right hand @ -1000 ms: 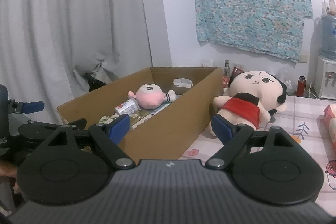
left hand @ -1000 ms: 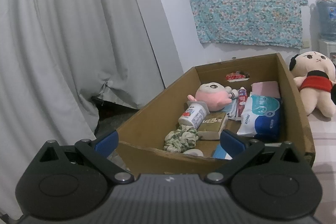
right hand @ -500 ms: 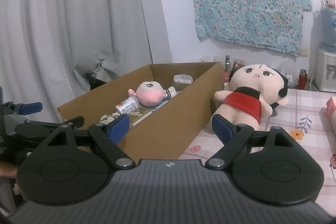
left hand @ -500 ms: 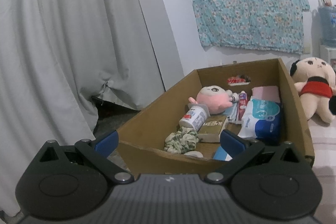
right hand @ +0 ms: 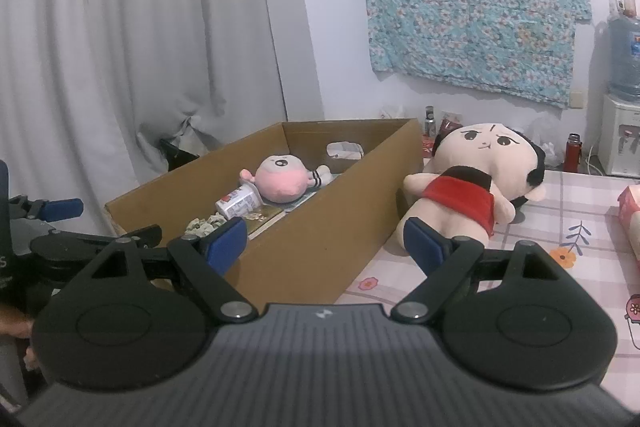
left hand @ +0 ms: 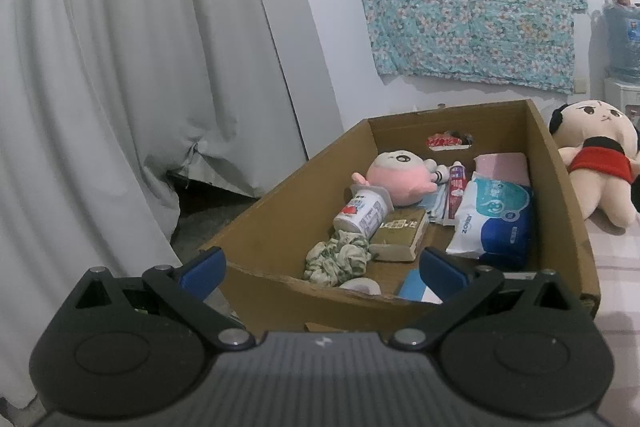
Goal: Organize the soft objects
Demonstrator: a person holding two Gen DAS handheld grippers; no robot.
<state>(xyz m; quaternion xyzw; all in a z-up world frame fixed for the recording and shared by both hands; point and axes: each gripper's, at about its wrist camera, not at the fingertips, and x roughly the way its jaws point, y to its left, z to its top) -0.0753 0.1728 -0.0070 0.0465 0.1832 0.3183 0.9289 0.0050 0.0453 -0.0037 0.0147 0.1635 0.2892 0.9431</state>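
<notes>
only the left wrist view shows the wipes pack [left hand: 494, 219].

Both claws [left hand: 322, 264] [right hand: 324, 241] agape, empty

Each hand-held gripper is built as a matte black plastic body with a ribbed grey centre panel bearing a small pale logo. On the left gripper [left hand: 322, 265] and the right gripper [right hand: 324, 241] alike, two round black housings with recessed discs are seen, joined by black linkage arms pinned with silver screws, and blue rectangular finger pads [right hand: 224, 241] are fitted.
</notes>
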